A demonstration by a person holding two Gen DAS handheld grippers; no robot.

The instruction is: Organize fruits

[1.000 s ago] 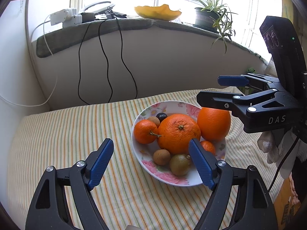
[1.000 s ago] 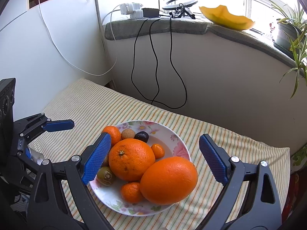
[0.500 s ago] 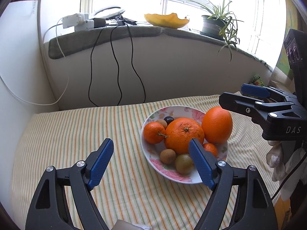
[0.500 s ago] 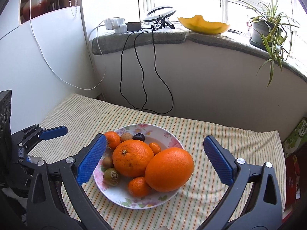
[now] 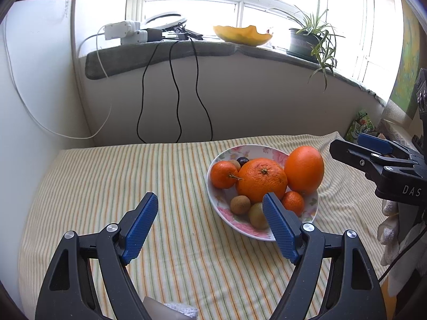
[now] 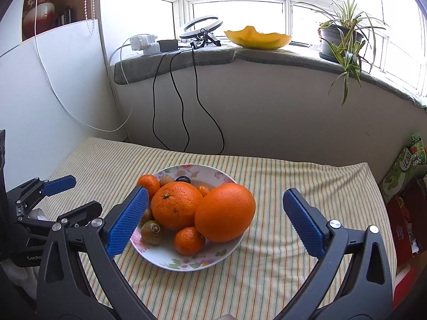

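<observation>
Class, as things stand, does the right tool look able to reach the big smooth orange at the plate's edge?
Probably yes: the right tool is open, empty, and the big smooth orange sits unobstructed at the floral plate's near rim.

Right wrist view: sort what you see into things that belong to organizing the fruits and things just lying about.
Belongs to the job:
- flowered plate
- two big oranges
- small mandarins
- kiwi
- dark plum
- both tongs, open, empty: right tongs, left tongs

Just lying about:
- ring light
- chargers and cables
- yellow melon rind
- potted plant
- green carton
</observation>
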